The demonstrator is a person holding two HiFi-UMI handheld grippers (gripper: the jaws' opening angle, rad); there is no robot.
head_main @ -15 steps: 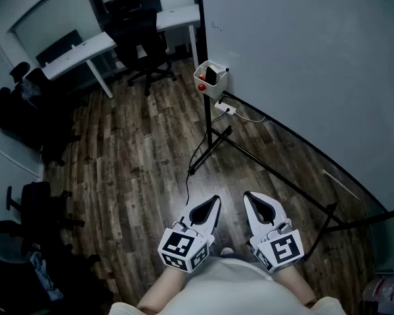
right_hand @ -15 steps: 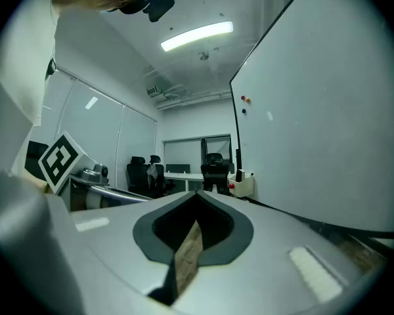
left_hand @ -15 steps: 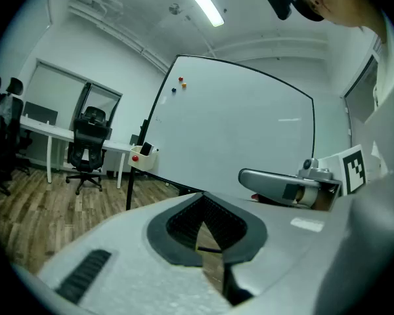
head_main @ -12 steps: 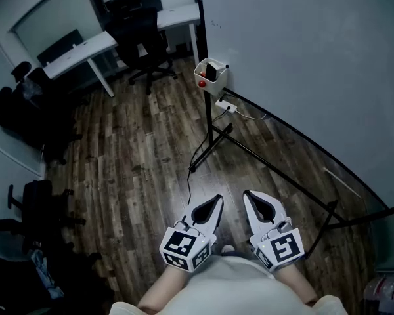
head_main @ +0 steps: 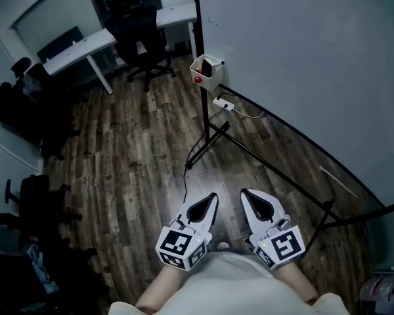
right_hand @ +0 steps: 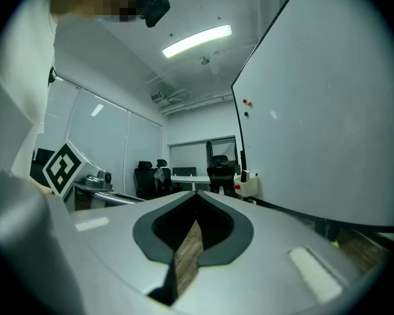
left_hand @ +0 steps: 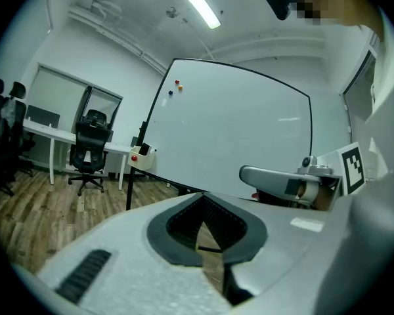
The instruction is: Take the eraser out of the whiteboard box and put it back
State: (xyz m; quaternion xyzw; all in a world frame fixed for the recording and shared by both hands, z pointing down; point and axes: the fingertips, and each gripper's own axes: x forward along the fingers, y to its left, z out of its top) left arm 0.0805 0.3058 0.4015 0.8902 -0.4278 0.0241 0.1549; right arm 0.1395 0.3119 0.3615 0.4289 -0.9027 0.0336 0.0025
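The whiteboard box (head_main: 208,75) is a small white tray fixed to the whiteboard's left edge, far ahead of both grippers. A dark eraser (head_main: 207,67) stands in it, and a red round thing (head_main: 197,79) sits on its front. My left gripper (head_main: 209,201) and right gripper (head_main: 248,198) hang side by side close to my body, over the wood floor. Both are shut with nothing in them. The box (left_hand: 143,158) shows small at the left in the left gripper view, and the box (right_hand: 249,184) shows right of centre in the right gripper view.
The large whiteboard (head_main: 302,58) fills the right side on a black stand (head_main: 262,166) whose legs cross the floor. A white power strip (head_main: 223,104) with a cable lies by the stand. White desks (head_main: 79,52) and black office chairs (head_main: 141,38) stand at the back left.
The head view has shifted slightly, so the box sits a little higher and more to the left in it. Both grippers remain shut, side by side.
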